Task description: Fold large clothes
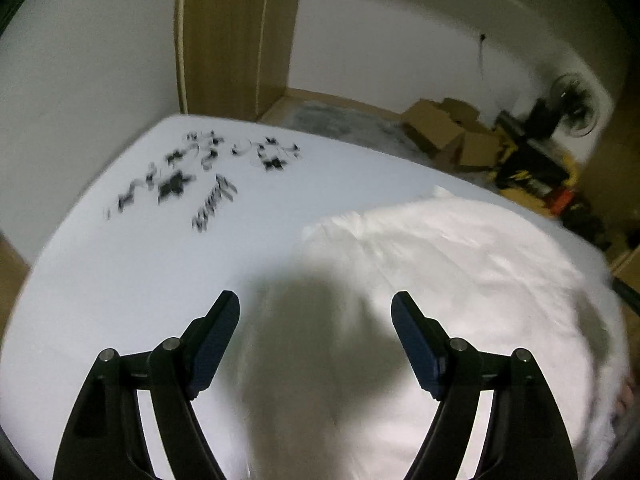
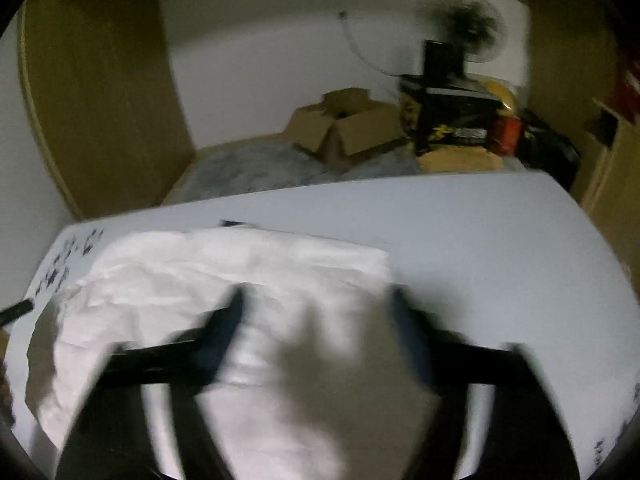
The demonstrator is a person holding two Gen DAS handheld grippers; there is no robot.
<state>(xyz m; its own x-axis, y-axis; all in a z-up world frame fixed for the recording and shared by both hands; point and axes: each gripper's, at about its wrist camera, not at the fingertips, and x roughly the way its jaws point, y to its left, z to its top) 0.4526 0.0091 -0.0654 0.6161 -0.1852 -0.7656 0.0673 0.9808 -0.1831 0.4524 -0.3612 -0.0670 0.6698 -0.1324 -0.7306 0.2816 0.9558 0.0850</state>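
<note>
We see the white garment (image 1: 460,280) lying on the bench (image 1: 140,272), directly ahead of and below both grippers. The left gripper (image 1: 316,312) has its fingers spread, empty. The right gripper (image 2: 316,312) is blurred; fingers apart, nothing visibly clamped.

Likely storage room (blurred view): cardboard boxes (image 2: 352,124), fan (image 2: 472,28), clutter behind white table (image 2: 500,240).

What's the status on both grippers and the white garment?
Left gripper open, empty. Right gripper blurred, state unclear. White garment rumpled on white table. Nothing in the way.
</note>
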